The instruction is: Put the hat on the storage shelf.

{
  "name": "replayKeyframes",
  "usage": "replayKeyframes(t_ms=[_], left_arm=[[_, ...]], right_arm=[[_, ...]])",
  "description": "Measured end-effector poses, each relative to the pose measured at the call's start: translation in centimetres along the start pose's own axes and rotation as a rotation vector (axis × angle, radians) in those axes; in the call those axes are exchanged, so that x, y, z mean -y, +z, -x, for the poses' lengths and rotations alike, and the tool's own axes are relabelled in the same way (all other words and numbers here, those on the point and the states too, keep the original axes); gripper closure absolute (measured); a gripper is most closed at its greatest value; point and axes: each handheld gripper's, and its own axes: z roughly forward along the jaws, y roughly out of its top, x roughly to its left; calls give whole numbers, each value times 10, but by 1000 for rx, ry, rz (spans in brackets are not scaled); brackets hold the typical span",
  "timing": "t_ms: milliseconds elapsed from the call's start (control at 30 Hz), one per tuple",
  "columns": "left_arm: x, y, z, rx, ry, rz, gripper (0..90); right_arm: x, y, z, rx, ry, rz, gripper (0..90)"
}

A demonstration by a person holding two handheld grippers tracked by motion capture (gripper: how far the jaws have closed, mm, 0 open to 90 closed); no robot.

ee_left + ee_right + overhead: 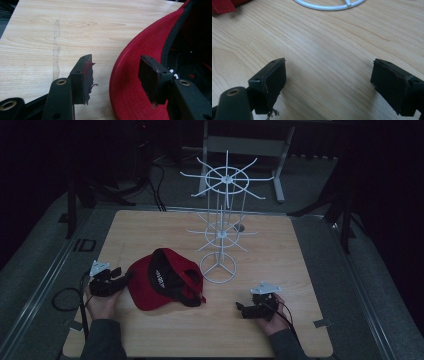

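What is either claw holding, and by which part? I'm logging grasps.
Nothing is held. The left claw stands open astride the brim edge of the red cap, pads not pressing it. The right claw is open over the bare table.

Left claw [120, 272] and right claw [240, 309], jaws apart, low.

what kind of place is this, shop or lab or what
Probably a lab or recording setup, not a shop: a bare wooden table in a dark room, cables trailing over the floor behind it, and just a red cap beside an empty white wire display rack.
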Motion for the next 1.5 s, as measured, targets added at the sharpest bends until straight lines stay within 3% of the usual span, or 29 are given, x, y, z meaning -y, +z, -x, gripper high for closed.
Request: replayKeyframes(t_ms=[767, 1100, 1333, 1500], left_arm=[[-6, 0, 6, 37, 36, -11, 461], [-25, 4, 14, 60, 104, -20, 450], [-41, 18, 21, 53, 200, -99, 442], [-46, 29, 24, 67, 223, -135, 453]], right_arm=[[0, 0, 0, 0, 0, 0, 128], [0, 0, 0, 0, 0, 0, 128], [0, 0, 0, 0, 0, -1, 128], [0, 0, 0, 0, 1, -1, 128]])
